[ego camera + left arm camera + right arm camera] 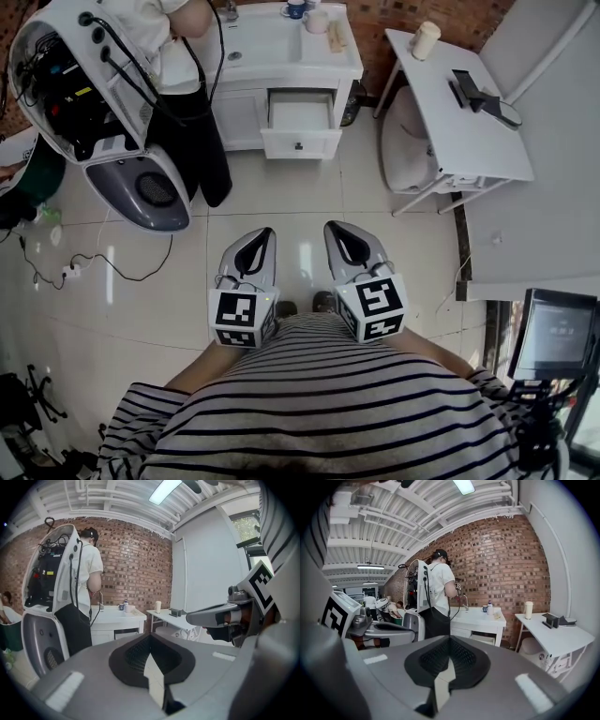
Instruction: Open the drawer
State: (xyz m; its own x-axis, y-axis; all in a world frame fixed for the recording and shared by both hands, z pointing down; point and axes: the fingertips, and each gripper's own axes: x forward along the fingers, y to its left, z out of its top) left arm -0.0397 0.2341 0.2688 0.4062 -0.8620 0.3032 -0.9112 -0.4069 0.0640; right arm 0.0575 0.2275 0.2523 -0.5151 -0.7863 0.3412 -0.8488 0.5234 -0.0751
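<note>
The white cabinet [281, 66] stands at the far side of the tiled floor. Its drawer [300, 120] is pulled out, with a small dark knob on its front panel [300, 144]. In the right gripper view the drawer [483, 640] juts out under the cabinet top. My left gripper [265, 232] and right gripper [334, 226] hang side by side close to my body, well short of the cabinet. Both point toward it, slightly downward. Each has its jaws together with nothing between them, as the left gripper [150, 635] and the right gripper [450, 638] show in their own views.
A person [183, 56] stands at the cabinet's left with a large white machine shell [89, 84] beside them. A white table [459, 103] with a cup [425, 39] stands to the right. Cables [84, 267] lie on the floor at left. A monitor [555, 336] is at lower right.
</note>
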